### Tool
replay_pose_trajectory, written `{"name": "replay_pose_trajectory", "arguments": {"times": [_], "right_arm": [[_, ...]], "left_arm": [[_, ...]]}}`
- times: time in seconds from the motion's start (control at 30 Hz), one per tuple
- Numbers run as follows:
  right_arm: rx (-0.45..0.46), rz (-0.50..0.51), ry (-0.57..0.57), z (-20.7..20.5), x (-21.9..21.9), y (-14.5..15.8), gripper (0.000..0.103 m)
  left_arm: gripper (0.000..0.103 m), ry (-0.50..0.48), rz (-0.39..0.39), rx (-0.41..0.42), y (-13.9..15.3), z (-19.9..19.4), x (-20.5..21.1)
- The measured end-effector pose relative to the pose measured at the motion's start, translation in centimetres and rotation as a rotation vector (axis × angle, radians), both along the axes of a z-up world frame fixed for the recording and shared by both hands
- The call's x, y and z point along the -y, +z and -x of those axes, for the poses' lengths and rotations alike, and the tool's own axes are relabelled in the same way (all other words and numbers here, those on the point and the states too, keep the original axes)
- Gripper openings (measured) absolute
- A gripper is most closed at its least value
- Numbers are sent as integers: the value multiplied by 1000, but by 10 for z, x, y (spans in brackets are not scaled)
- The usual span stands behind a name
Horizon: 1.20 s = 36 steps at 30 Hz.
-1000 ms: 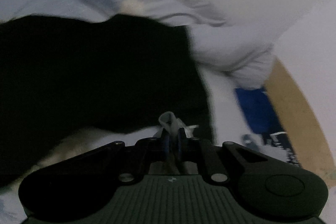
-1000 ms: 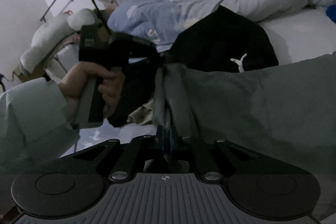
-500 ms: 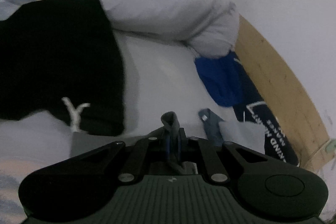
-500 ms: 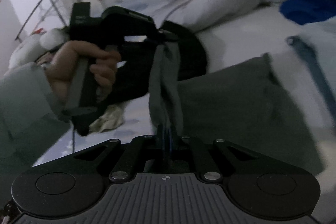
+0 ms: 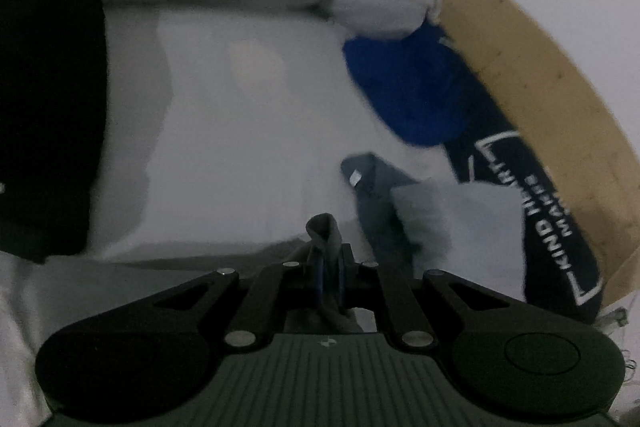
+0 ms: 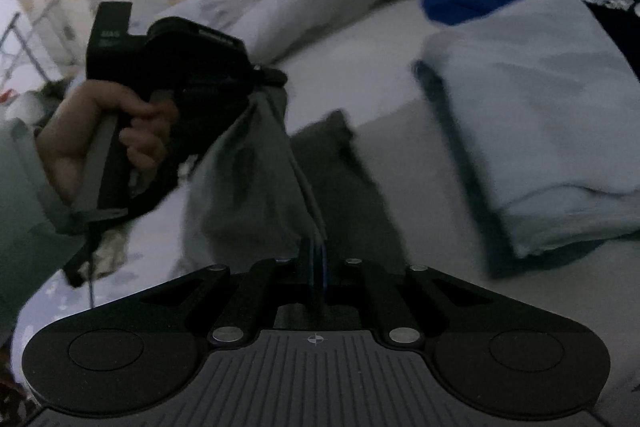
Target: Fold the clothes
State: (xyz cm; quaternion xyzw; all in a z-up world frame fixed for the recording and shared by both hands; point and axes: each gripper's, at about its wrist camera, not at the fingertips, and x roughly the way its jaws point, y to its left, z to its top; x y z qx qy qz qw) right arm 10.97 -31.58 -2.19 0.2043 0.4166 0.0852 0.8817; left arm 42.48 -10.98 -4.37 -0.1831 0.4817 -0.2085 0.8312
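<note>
Both hand-held grippers are clamped on the grey garment: the left hand-held gripper [image 5: 329, 267] pinches a small fold, the right hand-held gripper [image 6: 316, 267] an edge. Since a second ago they have carried it sideways over the bed [image 5: 248, 99], away from the black garment [image 5: 44, 99], toward the folded pile [image 6: 532, 131] ahead on the right. I judge this fold almost finished. The left hand [image 6: 116, 131] holds its tool tilted downward.
</note>
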Motion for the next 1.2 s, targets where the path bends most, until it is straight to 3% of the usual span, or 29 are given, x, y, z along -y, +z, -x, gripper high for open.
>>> {"name": "replay_pose_trajectory", "arguments": {"times": [0.1, 0.27, 0.33, 0.4, 0.47, 0.53, 0.6, 0.73, 0.9, 1.2], "right_arm": [[-67, 11, -4, -9, 12, -25, 5], [-175, 94, -31, -17, 29, -55, 7], [-187, 159, -72, -15, 40, -57, 10], [-163, 194, -78, -12, 46, -54, 13], [-138, 188, -71, -10, 48, -49, 23], [-95, 161, -39, -7, 42, -44, 47], [-39, 153, 9, -5, 33, -37, 55], [49, 173, 127, 3, 5, -22, 62], [61, 158, 160, 12, -6, -16, 63], [121, 47, 204, -17, 18, 0, 75]], "left_arm": [[10, -15, -65, -41, -25, -9, 25], [40, -2, -88, -14, -38, -13, 38], [69, 8, -82, 20, -31, -10, 35], [78, 12, -98, 71, -17, -3, 26], [78, -8, -110, 126, -2, 8, 11], [82, 5, -132, 162, 14, 23, -11], [86, 35, -114, 187, 28, 42, -38], [91, 86, -85, 209, 42, 92, -98], [91, 95, -90, 187, 25, 134, -146], [89, 130, 11, 104, -33, 105, -157]]}}
